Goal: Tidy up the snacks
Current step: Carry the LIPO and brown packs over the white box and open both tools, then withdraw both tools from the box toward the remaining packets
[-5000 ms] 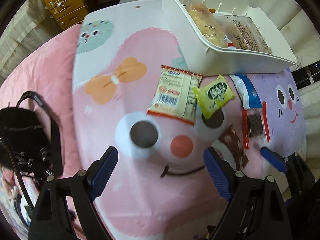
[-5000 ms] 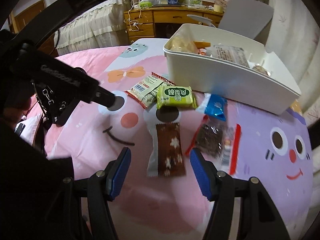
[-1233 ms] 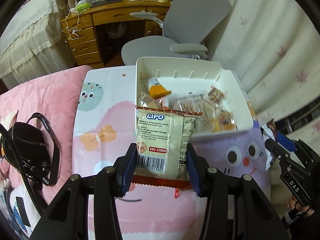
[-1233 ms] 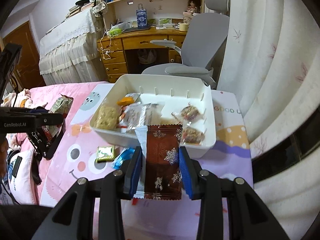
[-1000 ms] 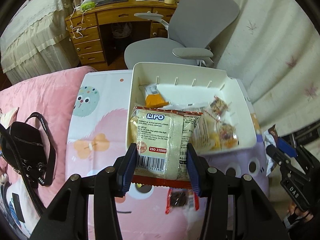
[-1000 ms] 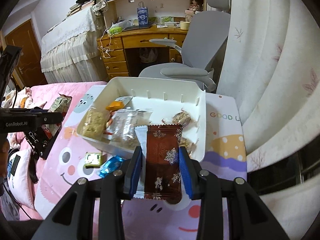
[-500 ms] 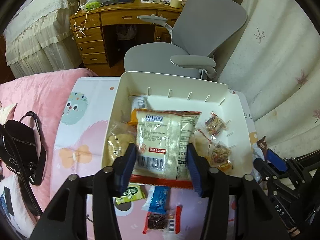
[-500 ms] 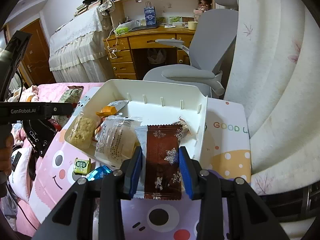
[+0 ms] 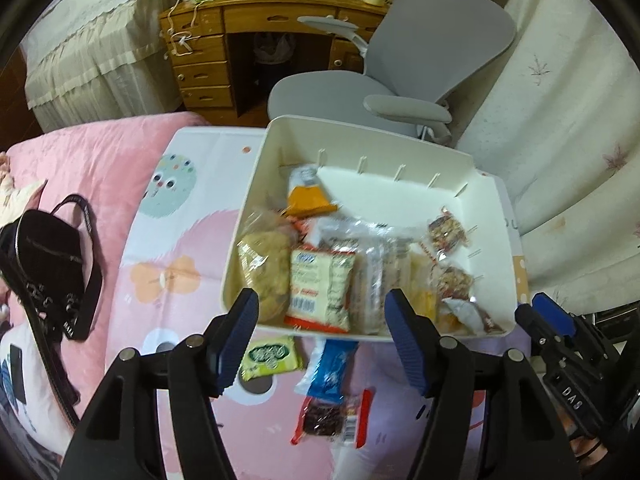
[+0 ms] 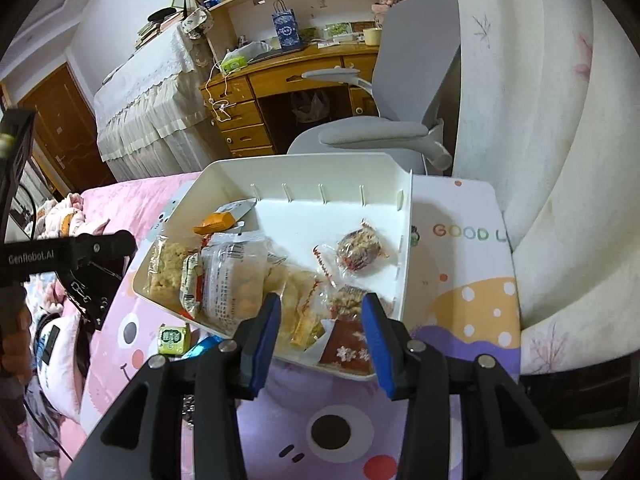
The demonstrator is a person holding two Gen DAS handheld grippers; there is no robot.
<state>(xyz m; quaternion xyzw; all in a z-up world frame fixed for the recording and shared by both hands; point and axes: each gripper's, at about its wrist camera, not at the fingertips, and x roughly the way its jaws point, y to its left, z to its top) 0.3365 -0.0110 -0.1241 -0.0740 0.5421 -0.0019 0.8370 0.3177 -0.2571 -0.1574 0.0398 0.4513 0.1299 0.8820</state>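
Note:
A white bin (image 9: pixel 486 200) (image 10: pixel 312 172) stands on the cartoon mat and holds several snack packs. The white-and-red Lipo pack (image 9: pixel 322 286) lies in the bin near its front wall, just beyond my open, empty left gripper (image 9: pixel 322 340). The brown snowflake pack (image 10: pixel 346 350) lies in the bin's near right corner, between the tips of my open, empty right gripper (image 10: pixel 324 336). On the mat in front of the bin lie a green pack (image 9: pixel 270 358) (image 10: pixel 173 338), a blue pack (image 9: pixel 330 372) and a red-edged dark pack (image 9: pixel 332 418).
A black bag (image 9: pixel 44 276) lies on the pink bedding at the left. A grey office chair (image 9: pixel 400 76) and a wooden desk (image 9: pixel 240 40) stand behind the mat. A pale curtain (image 10: pixel 540 140) hangs at the right. The right gripper shows at the left wrist view's right edge (image 9: pixel 560 332).
Both grippers have opened and dropped their packs into the bin: the Lipo pack from the left, the brown snowflake pack from the right. Both moved closer over the bin.

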